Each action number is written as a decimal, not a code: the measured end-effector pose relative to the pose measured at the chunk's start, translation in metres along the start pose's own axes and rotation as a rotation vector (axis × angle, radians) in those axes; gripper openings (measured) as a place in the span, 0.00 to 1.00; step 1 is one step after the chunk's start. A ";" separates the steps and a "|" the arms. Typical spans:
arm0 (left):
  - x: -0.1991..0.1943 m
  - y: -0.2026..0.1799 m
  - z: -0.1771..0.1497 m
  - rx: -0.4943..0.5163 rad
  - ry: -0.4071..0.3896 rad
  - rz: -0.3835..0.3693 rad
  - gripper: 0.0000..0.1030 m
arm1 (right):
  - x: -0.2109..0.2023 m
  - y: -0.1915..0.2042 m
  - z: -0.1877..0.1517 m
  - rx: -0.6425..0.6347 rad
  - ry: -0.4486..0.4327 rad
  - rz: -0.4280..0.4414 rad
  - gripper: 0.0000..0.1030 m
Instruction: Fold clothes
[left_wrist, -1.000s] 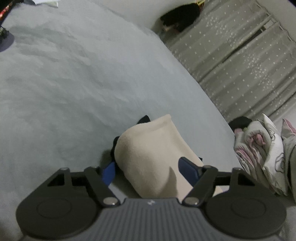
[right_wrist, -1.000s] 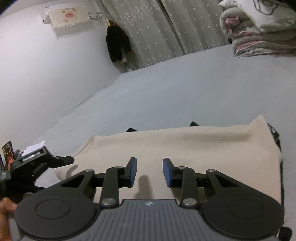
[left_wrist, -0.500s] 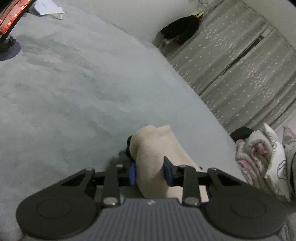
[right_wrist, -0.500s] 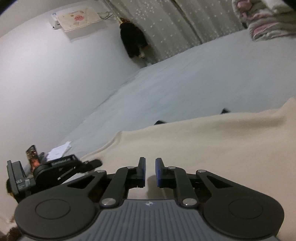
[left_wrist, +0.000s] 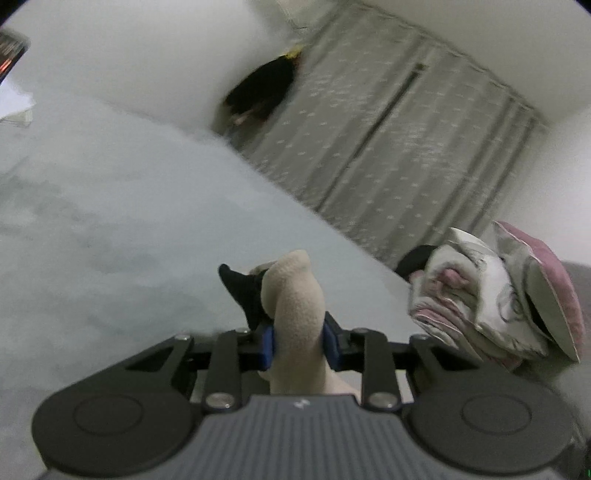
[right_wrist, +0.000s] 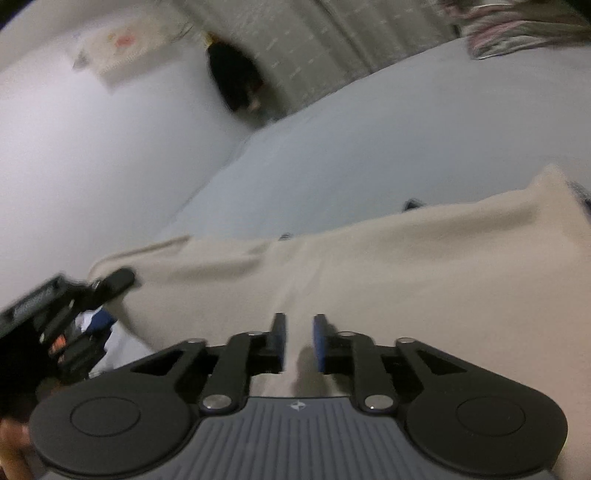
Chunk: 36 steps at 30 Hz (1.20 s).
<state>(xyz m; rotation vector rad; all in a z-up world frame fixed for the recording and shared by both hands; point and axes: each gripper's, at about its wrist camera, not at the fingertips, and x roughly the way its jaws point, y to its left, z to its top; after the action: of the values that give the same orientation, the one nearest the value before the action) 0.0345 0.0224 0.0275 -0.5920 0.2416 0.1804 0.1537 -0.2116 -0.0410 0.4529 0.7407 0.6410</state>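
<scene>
Left gripper (left_wrist: 298, 343): squeezed the cream cloth (left_wrist: 297, 314).
Right gripper (right_wrist: 298, 341): narrow gap, cloth between, grip unclear.
Risk: the thick cloth could slip out and the fold could flop open on the bed (left_wrist: 110, 229).

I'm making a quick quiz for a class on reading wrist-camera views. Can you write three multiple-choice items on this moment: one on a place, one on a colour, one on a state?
1. Where does the bundle of folded bedding lie in the left wrist view?
A. right of the claw
B. left of the claw
C. between the pads

2. What colour is the garment being handled?
A. red
B. cream
C. green

3. What state is the left claw in?
A. wide open
B. shut on nothing
C. shut on the garment

Answers:
1 A: the folded bedding sits right of the left claw.
2 B: the cream garment shows pale beige.
3 C: cloth is pinched between its blue pads.
</scene>
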 end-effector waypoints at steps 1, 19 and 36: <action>-0.002 -0.007 0.000 0.022 -0.004 -0.017 0.24 | -0.004 -0.005 0.002 0.025 -0.014 0.001 0.27; 0.007 -0.120 -0.060 0.313 0.154 -0.304 0.23 | -0.058 -0.074 0.017 0.429 -0.189 0.153 0.37; 0.021 -0.118 -0.089 0.464 0.451 -0.615 0.53 | -0.068 -0.129 0.015 0.692 -0.201 0.230 0.46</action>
<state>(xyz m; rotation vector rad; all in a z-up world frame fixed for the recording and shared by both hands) 0.0666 -0.1226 0.0124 -0.2149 0.5072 -0.5989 0.1746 -0.3530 -0.0747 1.2351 0.7114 0.5287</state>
